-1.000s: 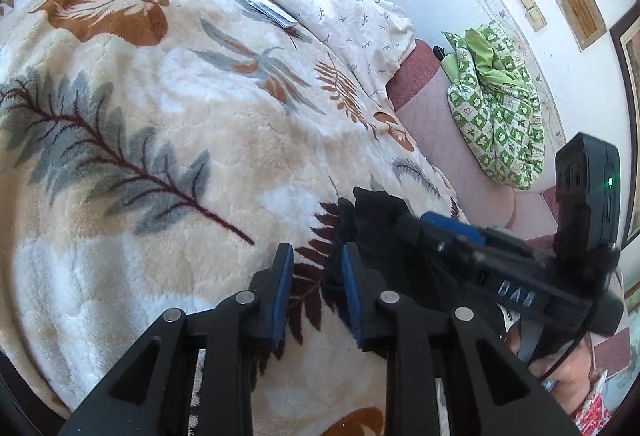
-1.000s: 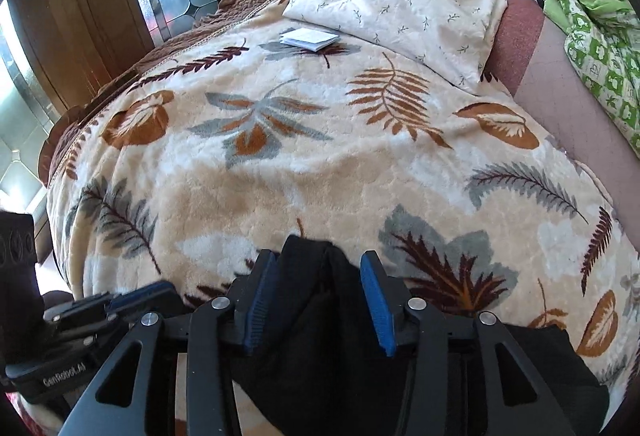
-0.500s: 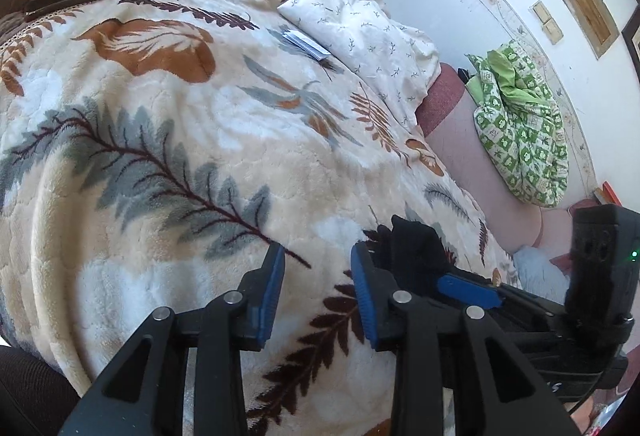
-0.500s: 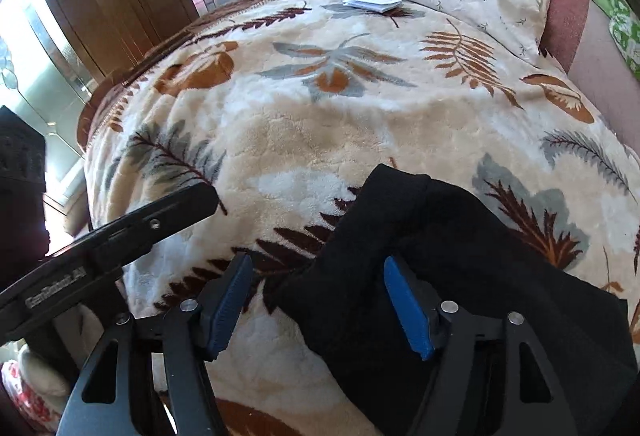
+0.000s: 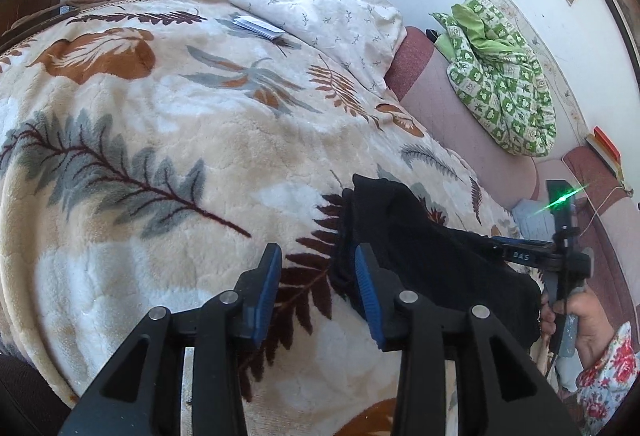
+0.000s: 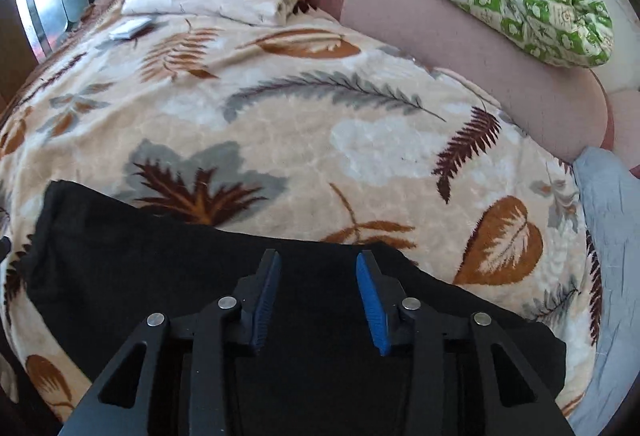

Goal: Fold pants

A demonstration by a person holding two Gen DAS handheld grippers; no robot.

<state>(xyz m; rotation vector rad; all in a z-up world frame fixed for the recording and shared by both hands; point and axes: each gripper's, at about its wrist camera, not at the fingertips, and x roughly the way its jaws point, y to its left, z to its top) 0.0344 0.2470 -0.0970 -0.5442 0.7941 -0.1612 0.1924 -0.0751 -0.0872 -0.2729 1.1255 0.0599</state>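
Note:
Black pants (image 6: 168,260) lie flat on the leaf-patterned blanket (image 6: 320,140) near the front edge of the bed; in the left wrist view they (image 5: 424,252) lie to the right of my left gripper. My left gripper (image 5: 316,288) is open and empty over the blanket, its right finger beside the pants' left edge. My right gripper (image 6: 316,300) is open and empty just above the pants. The right gripper's body (image 5: 560,256) and the hand holding it show at the right of the left wrist view.
A white pillow (image 5: 320,8) and a small folded white item (image 5: 258,26) lie at the head of the bed. A green patterned quilt (image 5: 504,76) is bundled on the pink bolster (image 6: 460,48) along the wall. A grey-blue cloth (image 6: 604,236) lies at the right.
Both grippers have opened and let go of the pants, which now lie spread on the blanket. The right gripper has swung right along the pants; the left has drawn back.

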